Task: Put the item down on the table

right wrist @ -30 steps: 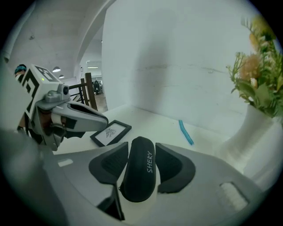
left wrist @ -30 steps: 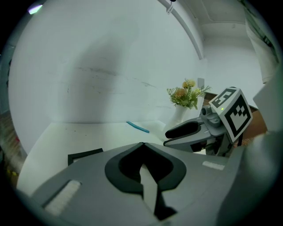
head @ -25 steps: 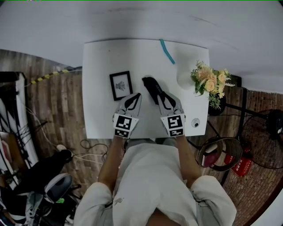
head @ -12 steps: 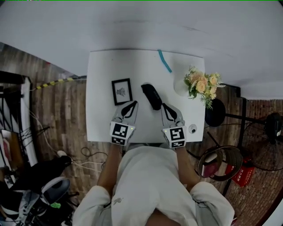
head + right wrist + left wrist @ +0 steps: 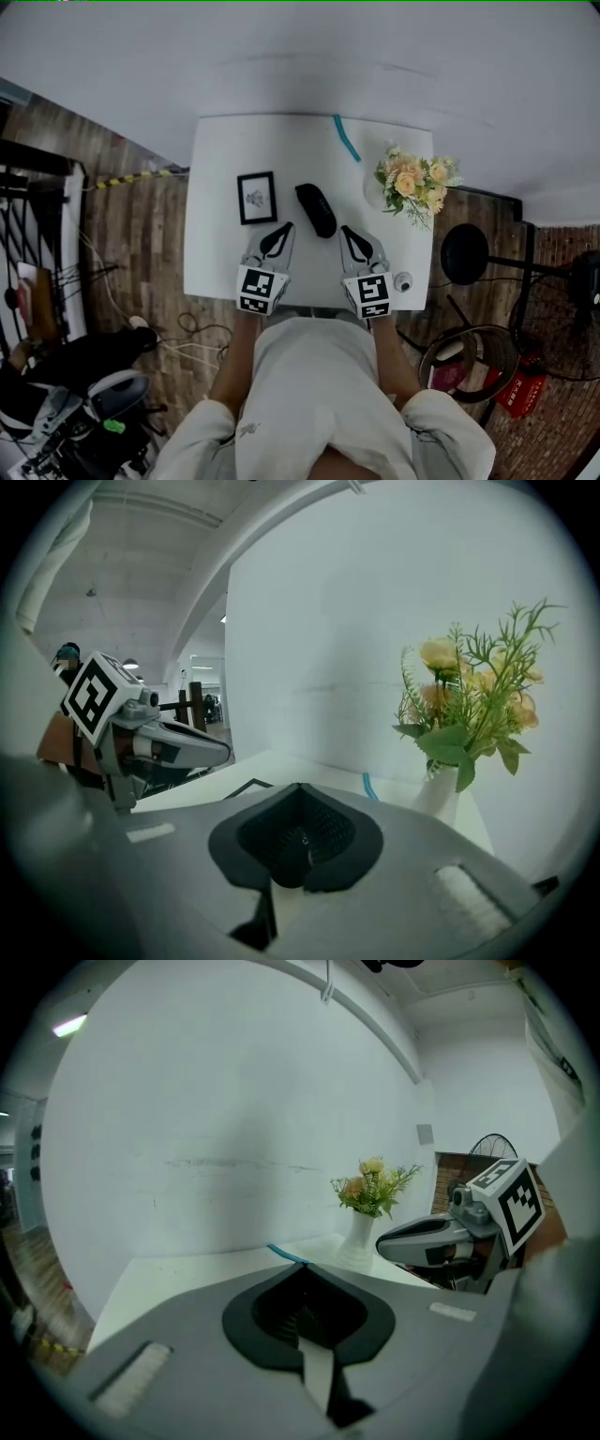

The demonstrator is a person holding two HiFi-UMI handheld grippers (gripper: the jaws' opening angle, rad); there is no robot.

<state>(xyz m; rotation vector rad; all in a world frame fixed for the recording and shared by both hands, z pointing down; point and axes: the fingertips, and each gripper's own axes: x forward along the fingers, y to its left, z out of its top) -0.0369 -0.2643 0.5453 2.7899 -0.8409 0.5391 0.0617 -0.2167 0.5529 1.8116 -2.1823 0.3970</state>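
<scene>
Right claw (image 5: 346, 232) withdrawn, black oblong case (image 5: 316, 209)

Right gripper (image 5: 300, 791) fingers closed, seemingly empty — flowers (image 5: 466, 705) beyond.

Head view: soft, even light; the white counter (image 5: 216, 253) is bright, the wooden floor (image 5: 141, 244) dim, the edges bowed by wide-angle distortion. Gripper views: circular fisheye frames with black corners, nearest surfaces blurred, pale wall (image 5: 234, 1101) evenly lit.
</scene>
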